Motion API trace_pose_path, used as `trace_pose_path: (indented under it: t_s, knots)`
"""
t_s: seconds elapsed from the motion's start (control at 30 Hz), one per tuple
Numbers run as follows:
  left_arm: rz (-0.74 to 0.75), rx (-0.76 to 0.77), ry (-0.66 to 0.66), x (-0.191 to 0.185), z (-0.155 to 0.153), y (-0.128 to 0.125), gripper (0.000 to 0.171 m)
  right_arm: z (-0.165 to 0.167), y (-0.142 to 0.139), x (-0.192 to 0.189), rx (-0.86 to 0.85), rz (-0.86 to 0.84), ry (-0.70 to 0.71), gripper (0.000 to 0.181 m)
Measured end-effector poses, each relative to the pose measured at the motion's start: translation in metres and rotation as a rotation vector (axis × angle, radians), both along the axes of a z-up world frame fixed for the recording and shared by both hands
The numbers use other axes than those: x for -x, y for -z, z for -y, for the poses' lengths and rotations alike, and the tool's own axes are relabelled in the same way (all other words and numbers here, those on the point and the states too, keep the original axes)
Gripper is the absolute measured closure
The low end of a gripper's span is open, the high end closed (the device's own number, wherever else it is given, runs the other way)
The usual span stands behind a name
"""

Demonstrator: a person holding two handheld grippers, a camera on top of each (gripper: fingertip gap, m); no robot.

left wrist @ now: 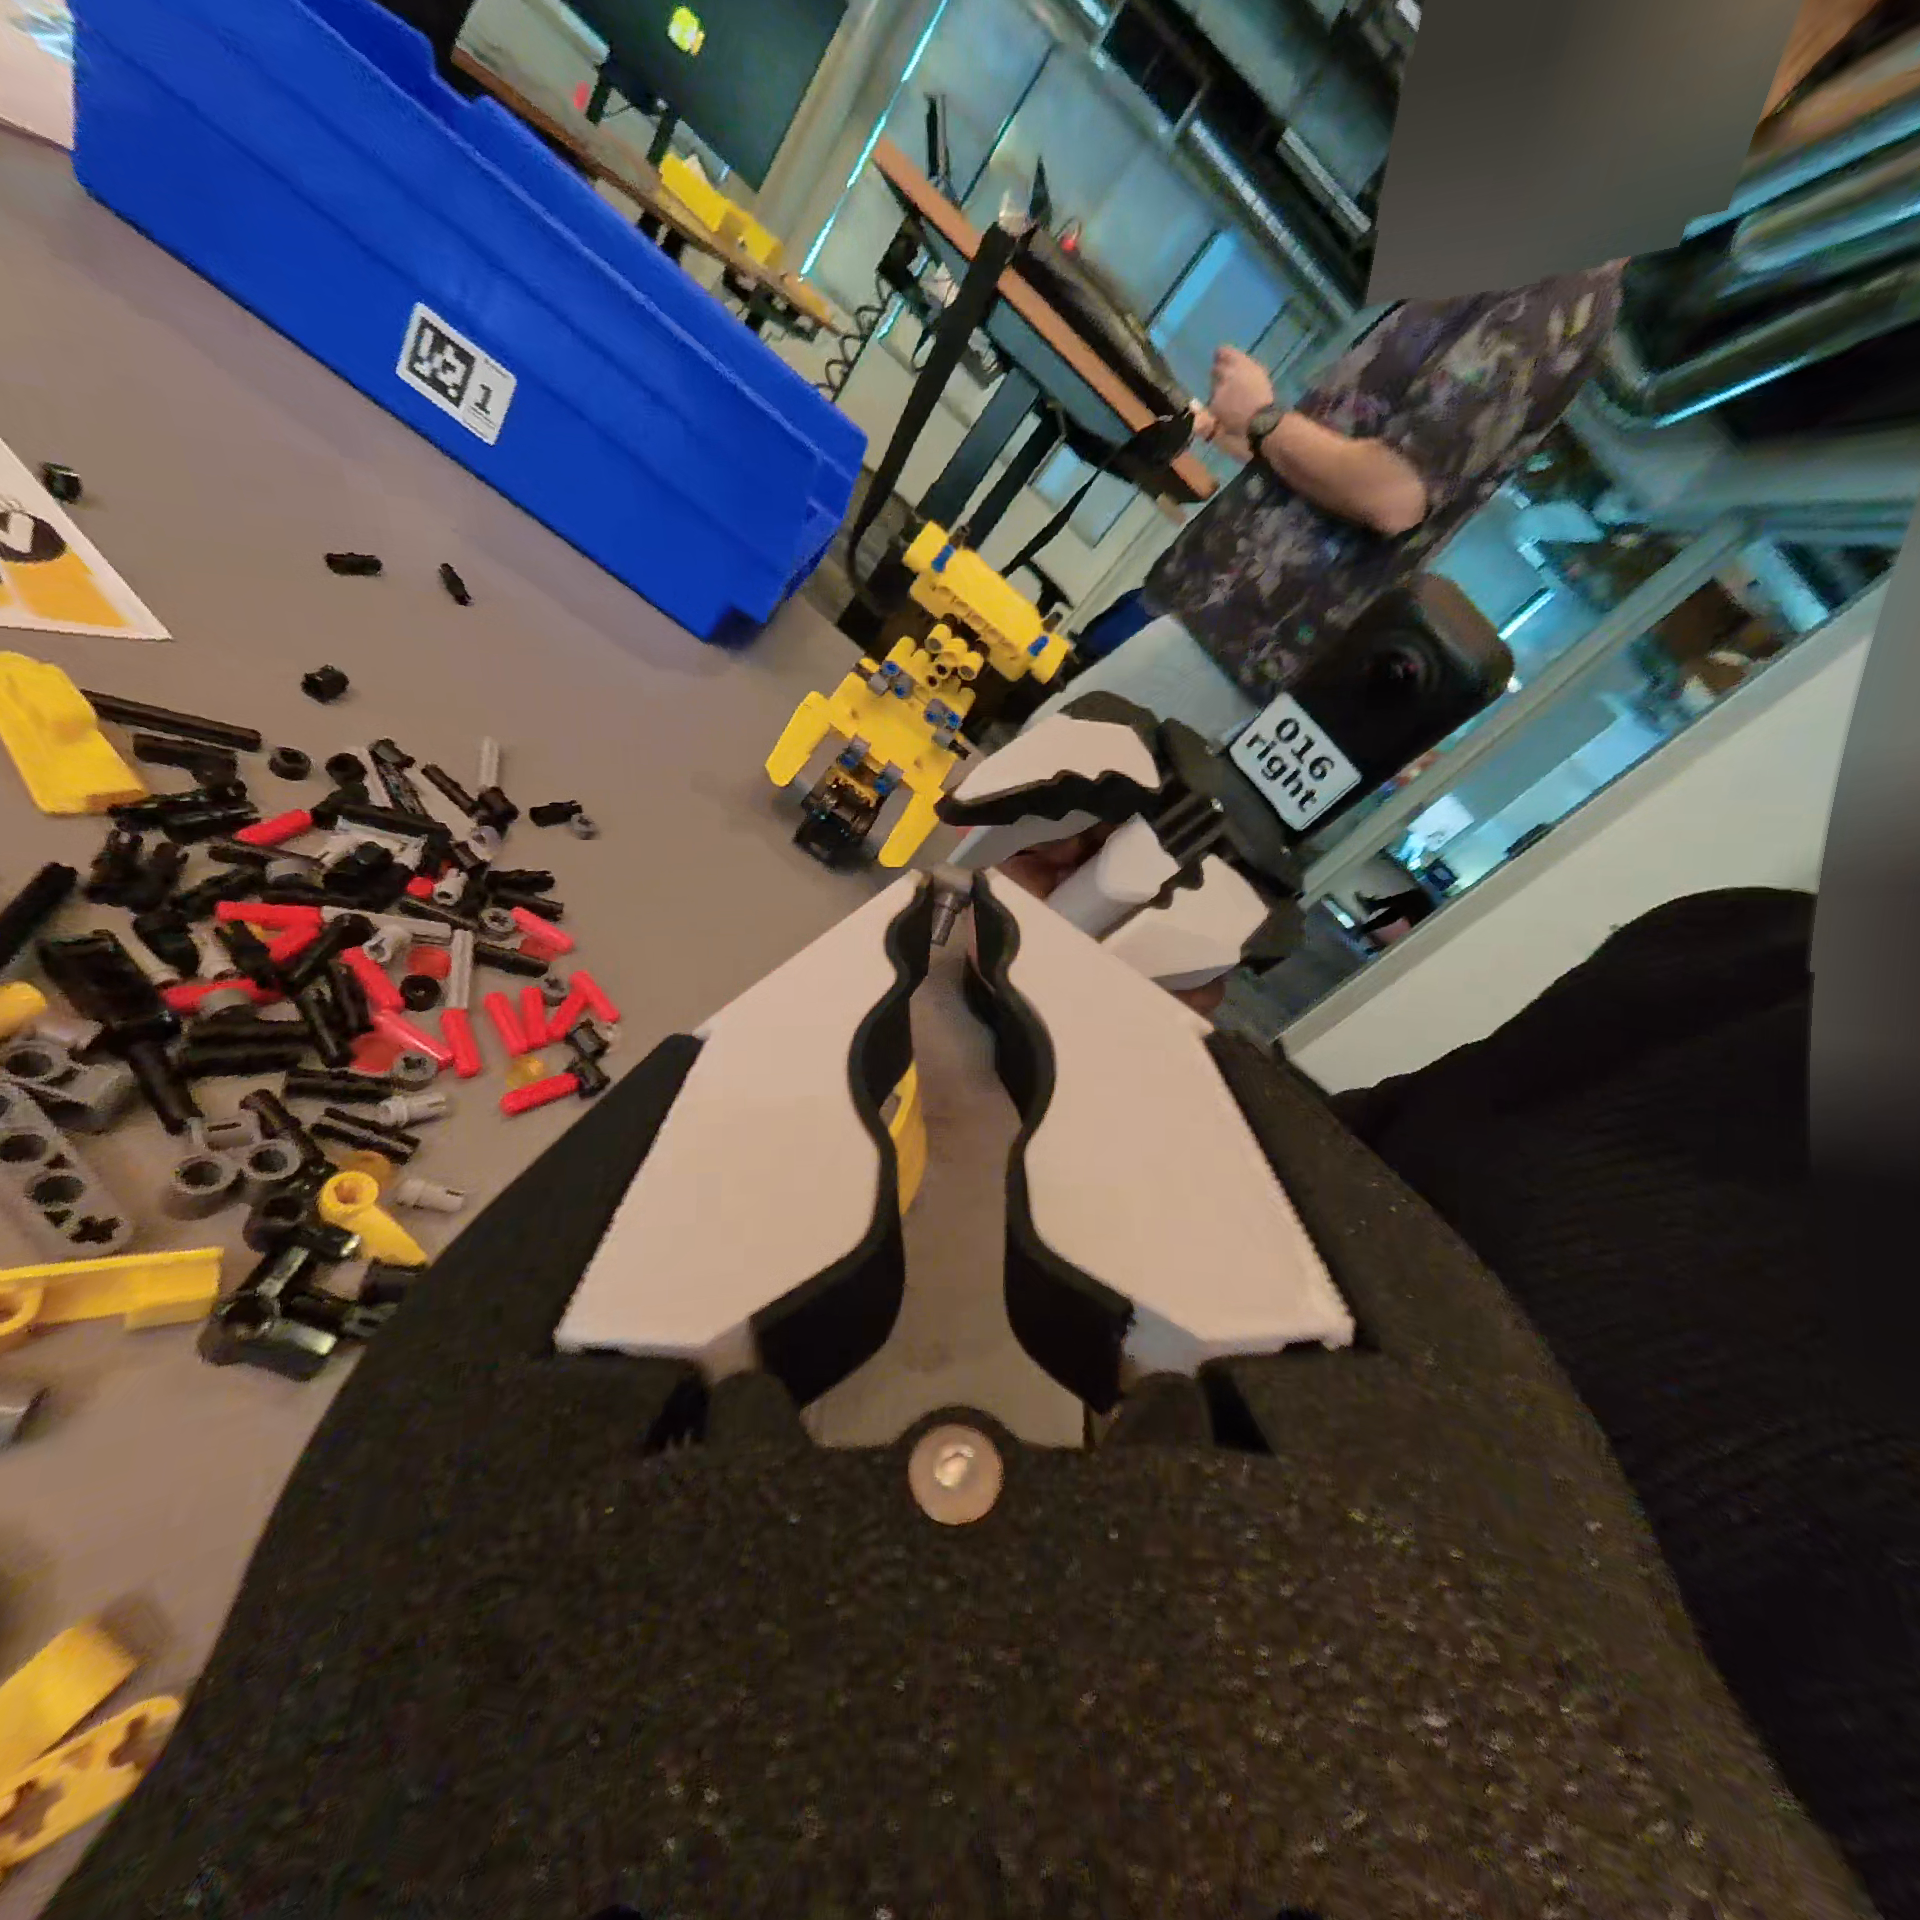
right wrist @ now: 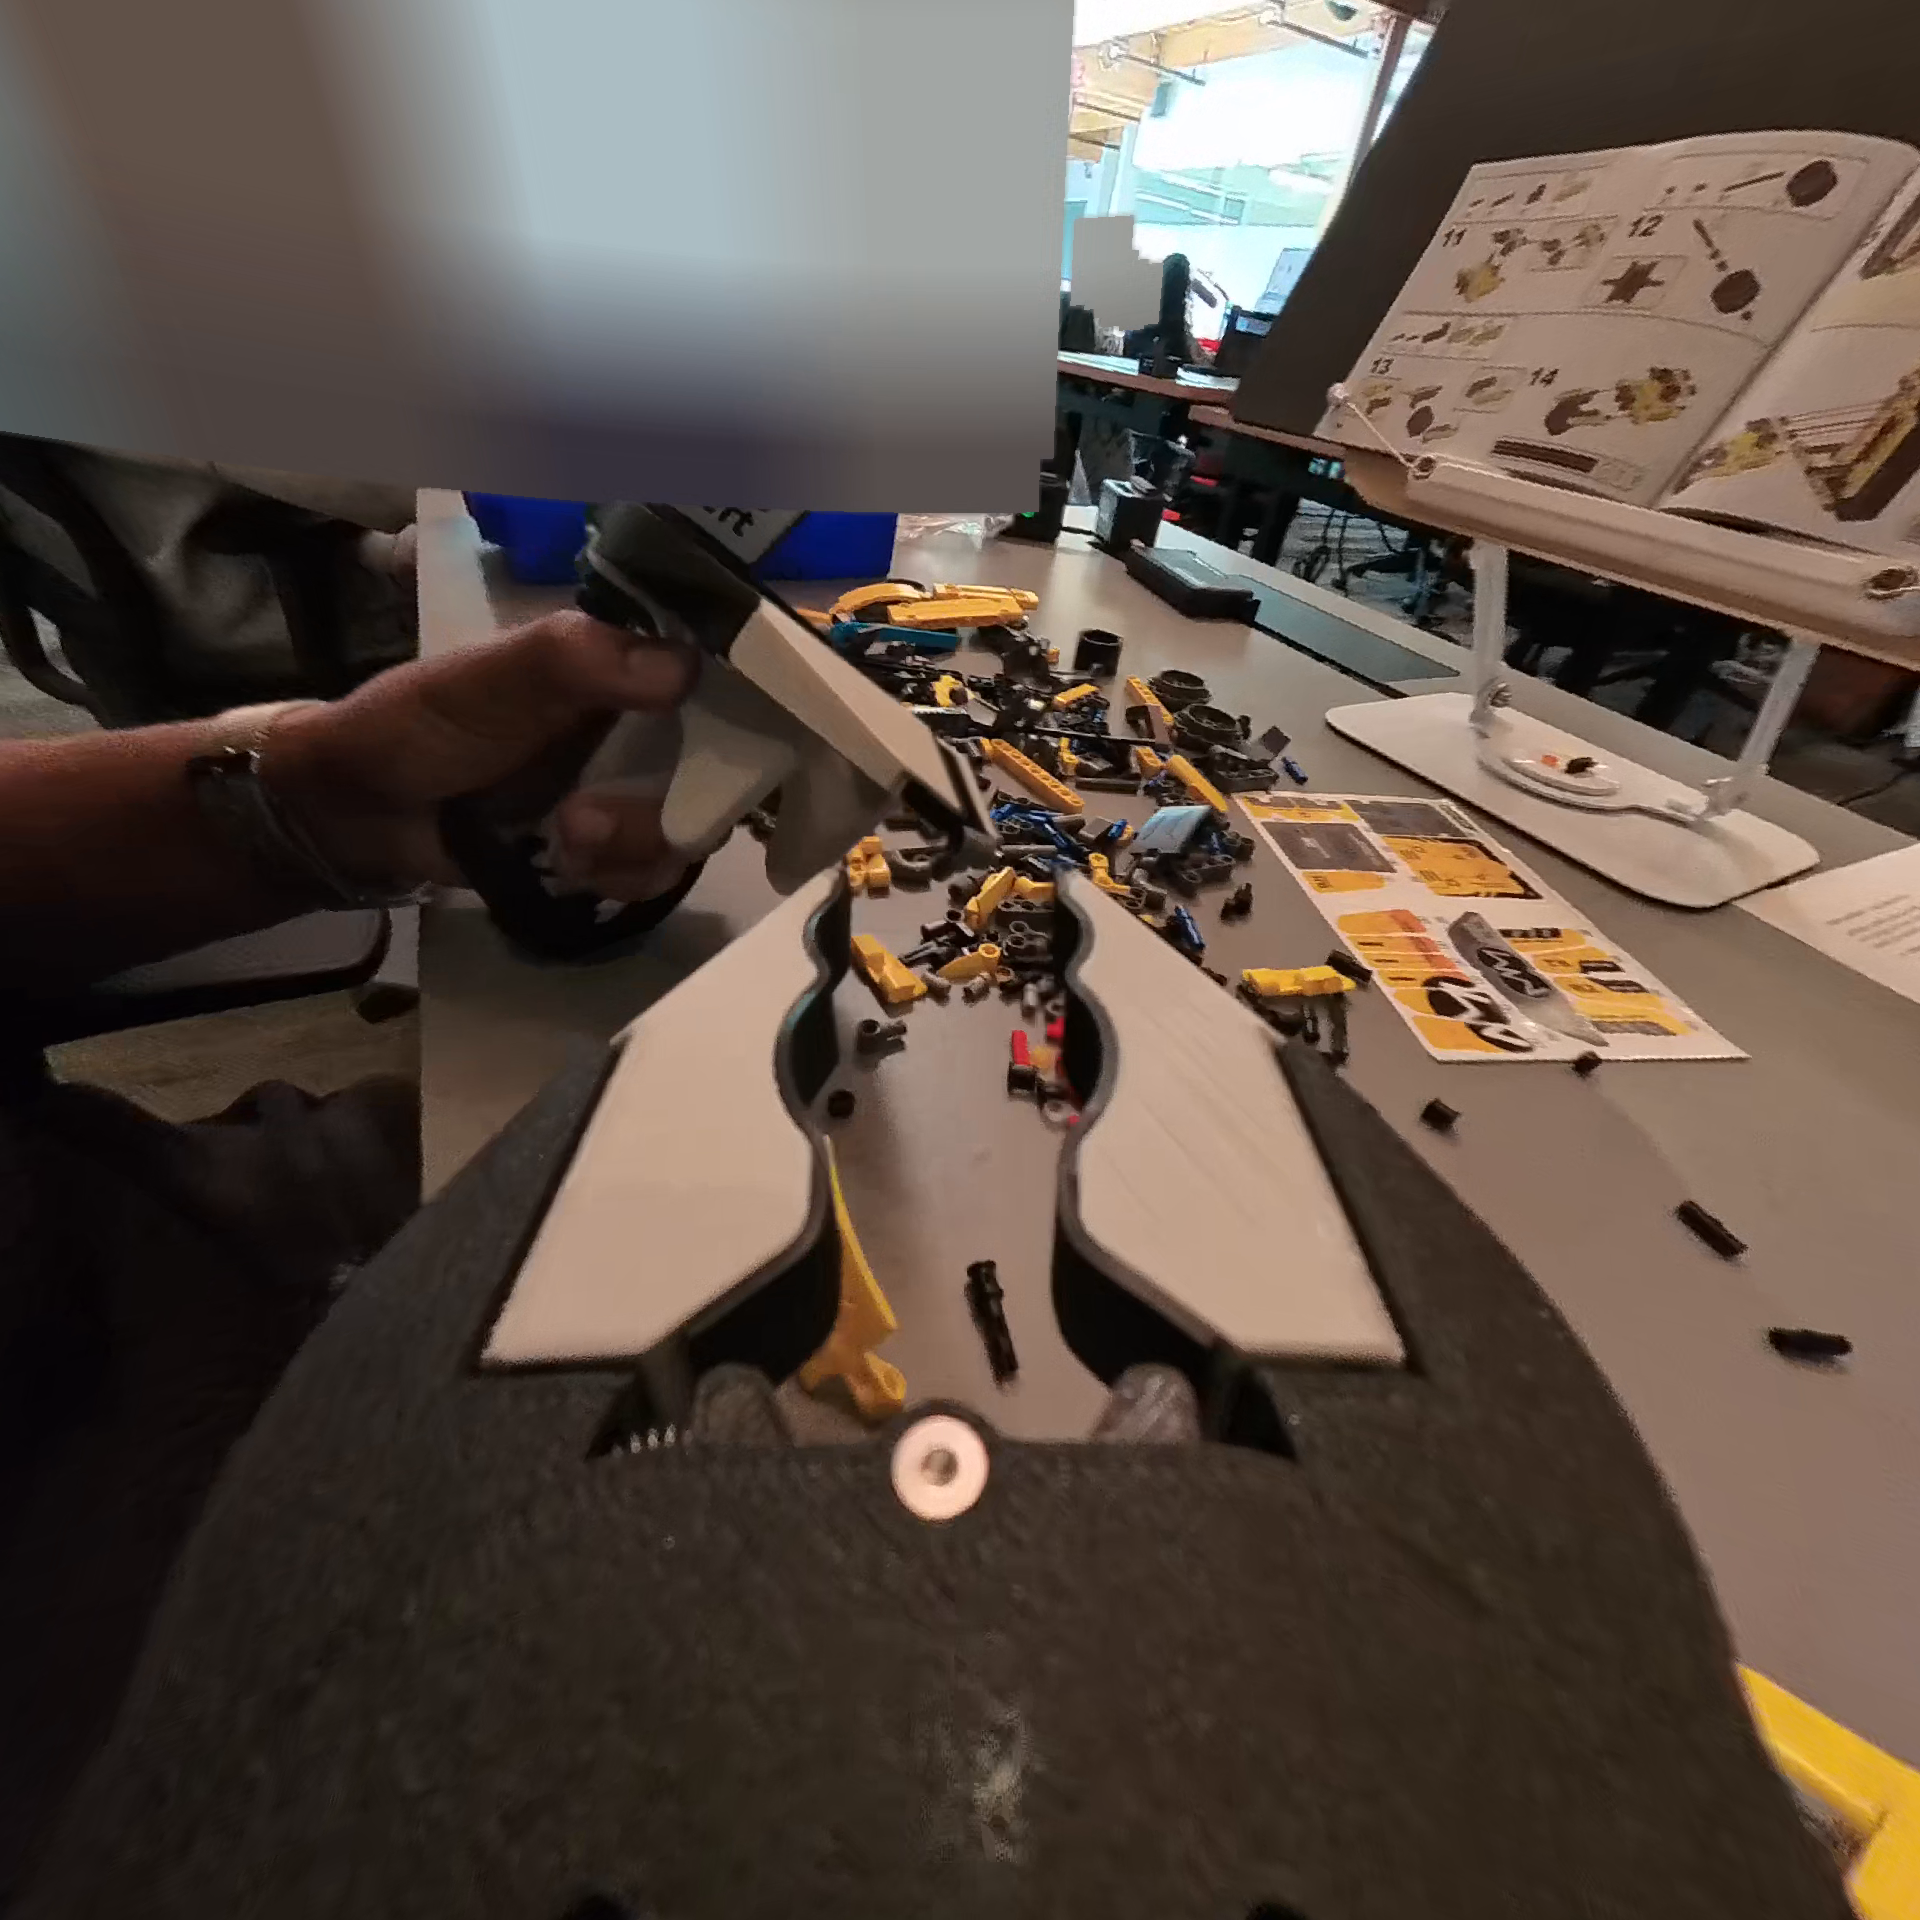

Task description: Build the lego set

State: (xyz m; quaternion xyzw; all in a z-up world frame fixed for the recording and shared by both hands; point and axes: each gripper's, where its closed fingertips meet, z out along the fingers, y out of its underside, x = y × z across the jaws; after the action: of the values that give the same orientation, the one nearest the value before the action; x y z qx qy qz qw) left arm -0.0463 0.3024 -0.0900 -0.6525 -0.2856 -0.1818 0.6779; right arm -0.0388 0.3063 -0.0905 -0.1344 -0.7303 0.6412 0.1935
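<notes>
My left gripper is shut on a small grey pin, pinched at its fingertips above the grey table. In the right wrist view it comes in from the left, held by a hand, with its tips over a pile of loose parts. My right gripper is open and empty, with its fingers spread over the near edge of that pile. It also shows just beyond the left gripper's tips in the left wrist view. A yellow partly built model stands on the table behind them.
A blue bin stands at the back left. A pile of black, red, grey and yellow parts lies to the left. A sticker sheet and an open booklet on a white stand are at right. A person stands behind. My left and right fingertips are right by each other. Both grippers' tips are roughly 20 cm from the yellow partly built model.
</notes>
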Motion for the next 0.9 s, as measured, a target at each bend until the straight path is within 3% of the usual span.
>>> trace_pose_path:
  t_s: [0.2,0.3,0.6,0.9]
  knots:
    - [0.010,-0.034,0.036,-0.004,-0.002,0.000,0.164,0.004,0.007,0.003,-0.090,-0.067,0.045,0.149]
    - [0.004,-0.033,0.058,-0.007,-0.005,0.000,0.165,0.004,0.006,0.002,-0.091,-0.096,0.052,0.159]
    - [-0.027,-0.015,0.081,-0.014,-0.011,0.000,0.164,0.003,0.005,0.002,-0.066,-0.071,0.035,0.165]
    - [-0.033,-0.056,-0.006,-0.003,-0.003,-0.006,0.163,-0.003,0.005,0.009,-0.069,-0.066,0.085,0.173]
